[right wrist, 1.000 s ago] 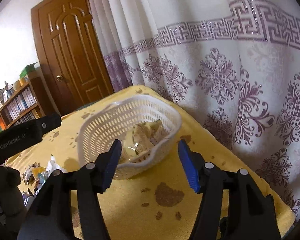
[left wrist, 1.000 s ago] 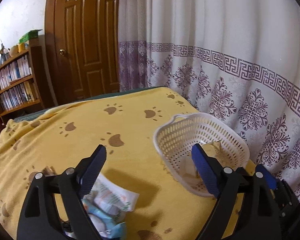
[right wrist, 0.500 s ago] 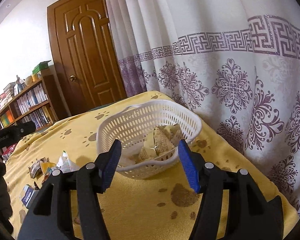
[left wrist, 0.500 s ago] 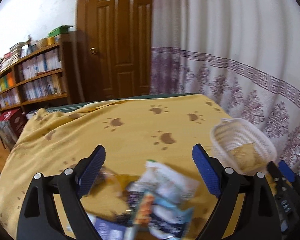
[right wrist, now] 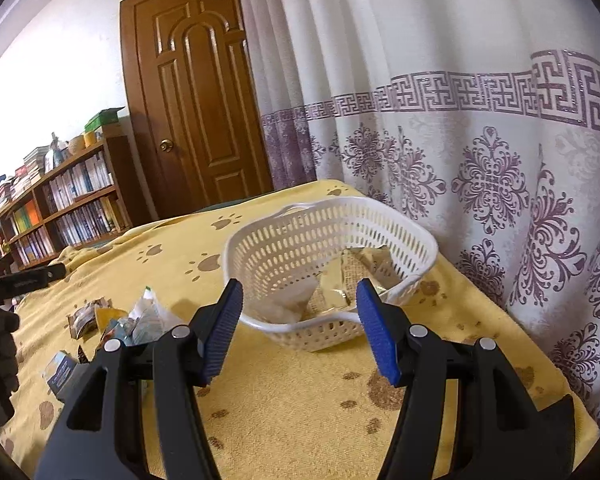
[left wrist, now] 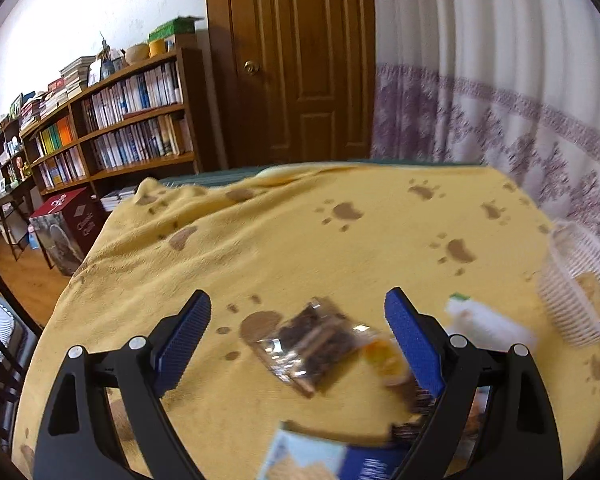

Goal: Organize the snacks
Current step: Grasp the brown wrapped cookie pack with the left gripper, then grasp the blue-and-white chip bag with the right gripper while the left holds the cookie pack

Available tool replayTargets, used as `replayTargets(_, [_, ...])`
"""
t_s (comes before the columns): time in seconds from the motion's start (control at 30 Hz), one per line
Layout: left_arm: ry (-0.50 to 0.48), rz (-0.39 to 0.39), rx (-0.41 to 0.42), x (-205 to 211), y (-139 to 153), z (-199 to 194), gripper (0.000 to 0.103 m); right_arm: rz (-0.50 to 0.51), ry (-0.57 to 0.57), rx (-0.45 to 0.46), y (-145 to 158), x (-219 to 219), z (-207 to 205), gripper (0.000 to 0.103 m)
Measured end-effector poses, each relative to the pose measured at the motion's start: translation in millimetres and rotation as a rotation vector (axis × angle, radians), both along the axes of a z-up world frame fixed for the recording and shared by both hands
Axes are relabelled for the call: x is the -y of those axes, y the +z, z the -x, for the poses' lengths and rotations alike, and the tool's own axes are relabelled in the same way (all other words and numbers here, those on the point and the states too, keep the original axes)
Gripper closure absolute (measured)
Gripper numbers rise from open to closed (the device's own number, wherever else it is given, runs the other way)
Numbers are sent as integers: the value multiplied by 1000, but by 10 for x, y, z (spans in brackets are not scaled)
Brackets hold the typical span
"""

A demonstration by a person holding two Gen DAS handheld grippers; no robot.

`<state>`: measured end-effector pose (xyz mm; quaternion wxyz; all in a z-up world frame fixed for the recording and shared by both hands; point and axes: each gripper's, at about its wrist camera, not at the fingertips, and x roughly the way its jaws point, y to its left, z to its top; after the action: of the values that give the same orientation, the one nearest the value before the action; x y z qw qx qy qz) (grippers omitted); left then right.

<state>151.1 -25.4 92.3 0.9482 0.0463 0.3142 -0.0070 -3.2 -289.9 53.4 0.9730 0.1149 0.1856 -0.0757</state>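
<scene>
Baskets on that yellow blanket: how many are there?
1. The white basket sits on the blanket's far side, near the curtain, with some packets inside. No others show.

Under my grippers a bed (left wrist: 300, 248) wears a yellow paw-print blanket (right wrist: 300, 408). A white basket (right wrist: 380, 220) sits ahead of my right gripper; loose snack packets (left wrist: 312, 344) lie between my left fingers.
</scene>
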Motion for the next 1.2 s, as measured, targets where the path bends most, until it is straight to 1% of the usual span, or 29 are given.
replayTargets(0.1, [-8,-15,-48,-49,-156,-121,15,8,20,-3,-6,-39,-12,42])
replayTargets(0.23, [-52,-34,-111,-48,-367,-252,15,21,43,-4,-14,-94,-20,42])
replayTargets(0.33, [-87,-75,-137,8,-496,-305,15,33,63,-9,-25,-144,-35,42])
replayTargets(0.43, [-97,-104,-155,32,-576,-361,15,45,79,-12,-34,-187,-43,42])
replayTargets(0.6, [-120,-95,-179,-2,-619,-464,15,61,101,-23,-56,-247,-56,42])
replayTargets(0.7, [-164,-85,-206,-20,-666,-523,15,74,116,-30,-71,-301,-62,42])
replayTargets(0.77, [-171,-76,-220,-28,-693,-535,19,81,128,-32,-77,-336,-57,42])
replayTargets(0.8, [-176,-73,-226,-37,-717,-527,23,79,138,-35,-77,-345,-60,42])
replayTargets(0.87, [-185,-56,-222,-48,-720,-499,27,69,152,-44,-79,-361,-70,42])
replayTargets(0.93, [-199,-38,-222,-59,-721,-480,36,52,164,-53,-73,-379,-76,42])
replayTargets(0.97, [-206,-36,-219,-53,-719,-469,38,40,171,-58,-66,-385,-83,42])
replayTargets(1.0, [-212,-40,-210,-43,-714,-444,45,25,177,-62,-56,-395,-86,42])
replayTargets(1.13, [-212,-61,-179,-23,-694,-362,48,4,206,-55,20,-493,-67,42])
replayTargets(1.2, [-208,-52,-163,-40,-657,-327,49,-8,232,-57,54,-564,-64,42])
